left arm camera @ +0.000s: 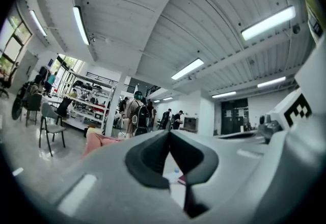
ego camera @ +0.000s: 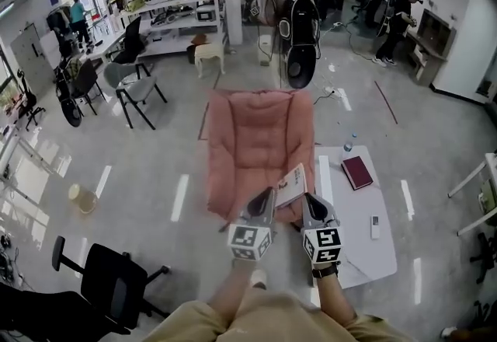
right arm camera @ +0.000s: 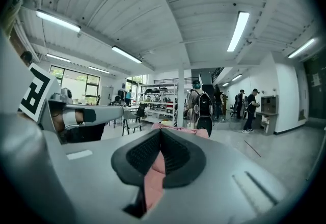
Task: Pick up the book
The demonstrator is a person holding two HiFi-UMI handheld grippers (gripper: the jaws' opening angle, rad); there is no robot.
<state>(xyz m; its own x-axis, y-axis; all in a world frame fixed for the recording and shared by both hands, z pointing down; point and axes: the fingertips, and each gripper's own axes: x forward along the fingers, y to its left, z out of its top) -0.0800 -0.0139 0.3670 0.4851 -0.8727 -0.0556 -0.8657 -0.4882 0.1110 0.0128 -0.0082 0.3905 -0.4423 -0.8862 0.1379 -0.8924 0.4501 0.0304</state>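
The pink armchair (ego camera: 256, 146) blocks straight ahead, the white table (ego camera: 349, 216) crowds its right; floor (ego camera: 140, 169) lies open left.

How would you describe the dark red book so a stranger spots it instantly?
Find the pink armchair mid-floor; a low white table stands right of it. The dark red book lies closed on the table's far end, unlike the open pale-paged book on the armchair.

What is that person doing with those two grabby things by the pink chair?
A person stands over a pink chair with a gripper in each hand. The left gripper and the right gripper both have their jaws shut on nothing. A pale book lies at the chair's front edge, between the two grippers, not yet picked up. A dark red book sits on the white table beside the chair.
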